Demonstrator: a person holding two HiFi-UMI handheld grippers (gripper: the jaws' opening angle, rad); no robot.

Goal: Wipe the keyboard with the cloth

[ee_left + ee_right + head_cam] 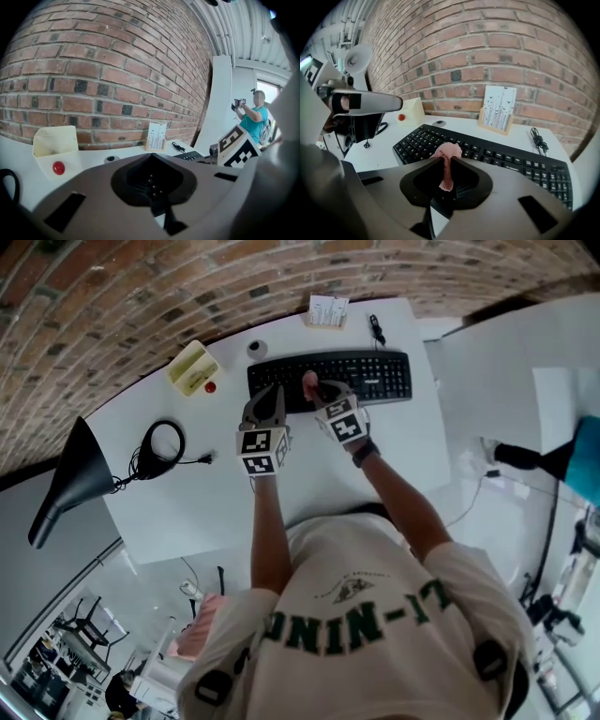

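A black keyboard [375, 376] lies across the far part of the white table [309, 484], close to a brick wall [487, 51]. The right tool [314, 388] is over the keyboard's left half, its jaws pressed together on a small pink cloth [447, 161]. The cloth runs as a thin strip between the jaws and bunches out beyond their tips, just above the keys; whether it touches them cannot be told. The left tool [266, 399] sits just beside the right one, at the keyboard's near left edge, with its jaws closed against each other and nothing between them. Left of the keyboard stands a pale yellow box [192, 367] with a red button [210, 386] at its front, and between the box and the keyboard lies a small round grey object [257, 349]. Behind the keyboard a white card stands upright in a wooden holder [328, 310], and a short bundled black cable [376, 329] lies to the holder's right. Nearer the table's left edge lies a coiled black cable [161, 448], and a black cone-shaped shade [70, 479] stands beyond that edge.
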